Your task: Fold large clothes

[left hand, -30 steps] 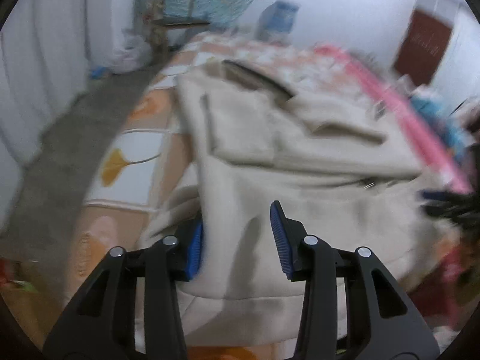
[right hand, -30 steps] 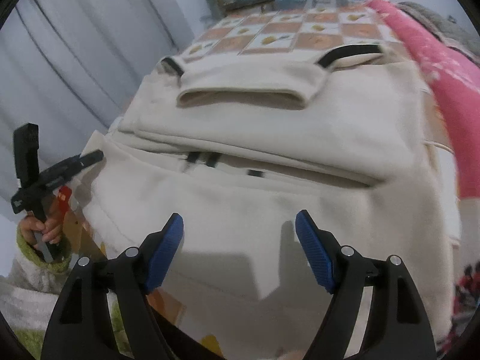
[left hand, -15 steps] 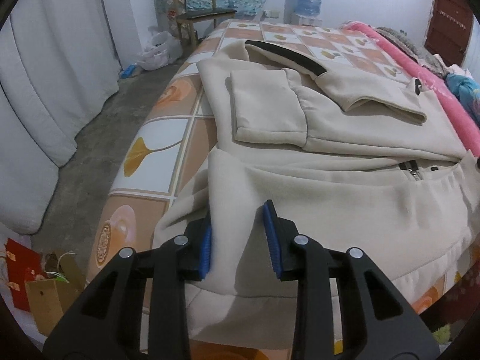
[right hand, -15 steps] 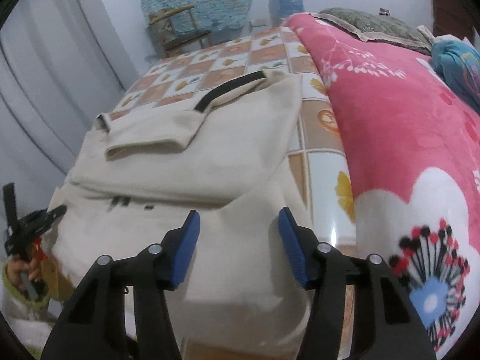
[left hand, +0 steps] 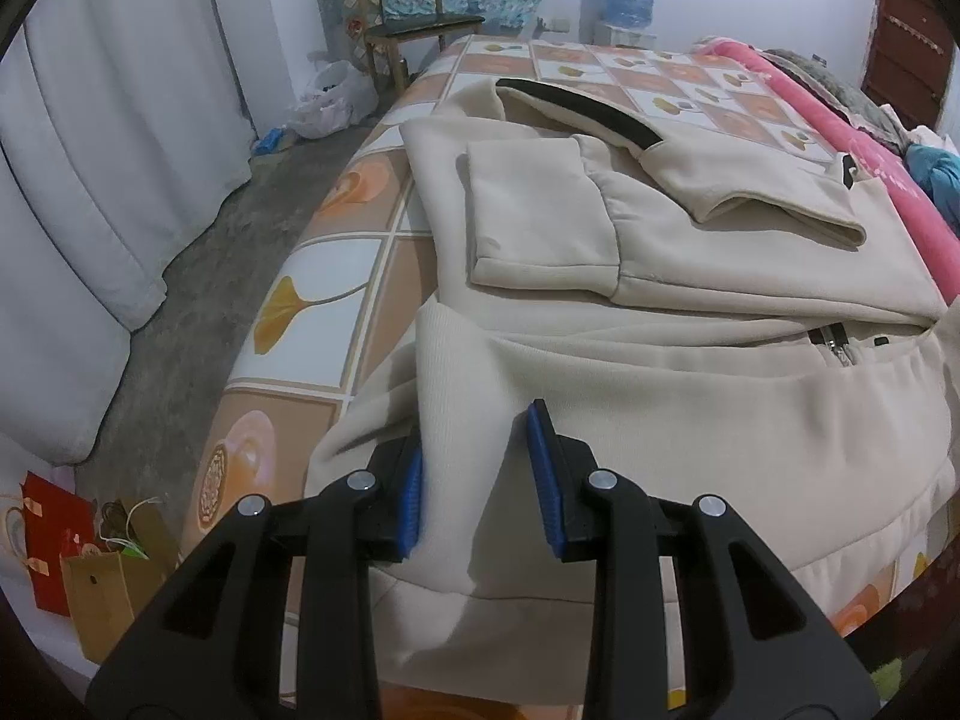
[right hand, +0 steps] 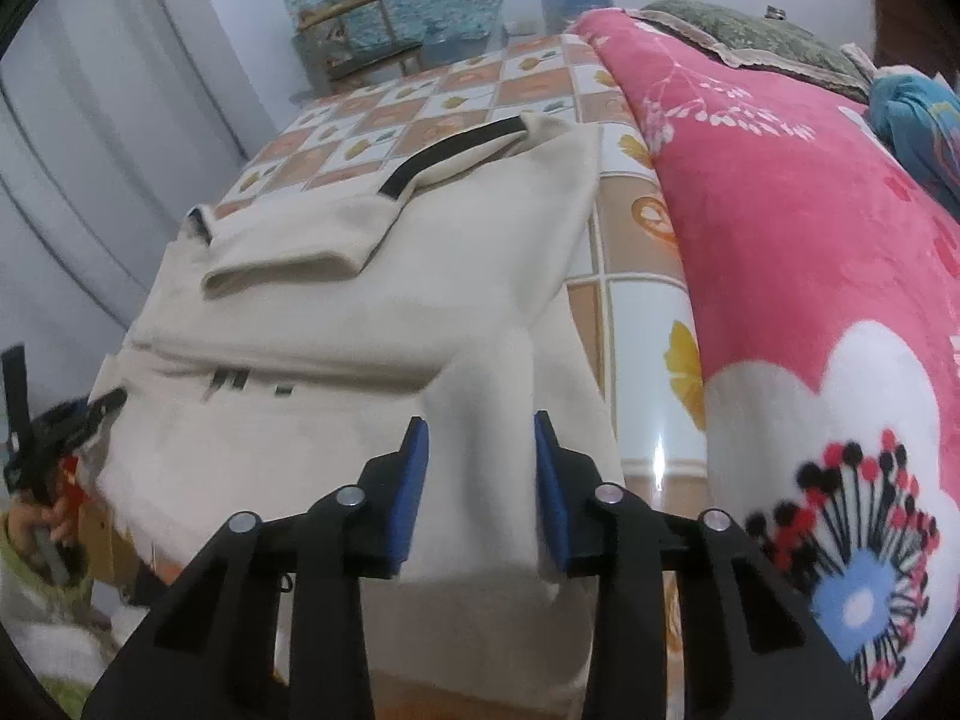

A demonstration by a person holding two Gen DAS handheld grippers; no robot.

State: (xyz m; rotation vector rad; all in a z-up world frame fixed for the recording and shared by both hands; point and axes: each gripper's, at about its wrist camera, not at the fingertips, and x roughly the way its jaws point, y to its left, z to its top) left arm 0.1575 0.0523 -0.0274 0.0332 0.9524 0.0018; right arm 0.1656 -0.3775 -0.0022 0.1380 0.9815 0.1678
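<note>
On the tiled bedspread point(left hand: 336, 324), seen from the left wrist, a cream hooded sweatshirt point(left hand: 690, 276) lies with its sleeves folded in, hem toward the camera. The left gripper point(left hand: 477, 474) has a raised ridge of the hem's left corner pinched between its blue pads point(left hand: 411, 492), the jaws barely narrower than a second ago. A wooden chair point(left hand: 414, 6) stands beyond the bed.

From the right wrist, the right gripper point(right hand: 480, 480) has travelled from mid-hem a second ago to the hem's right corner, beside a pink floral blanket point(right hand: 810, 300). Its jaws are closing around a hump of fabric, which already bulges between the pads point(right hand: 414, 492). The left gripper point(right hand: 54, 426) shows at far left, held in a hand point(right hand: 36, 528).

With both corners gathered, the hem looks ready to be carried up toward the hood for the next fold.
</note>
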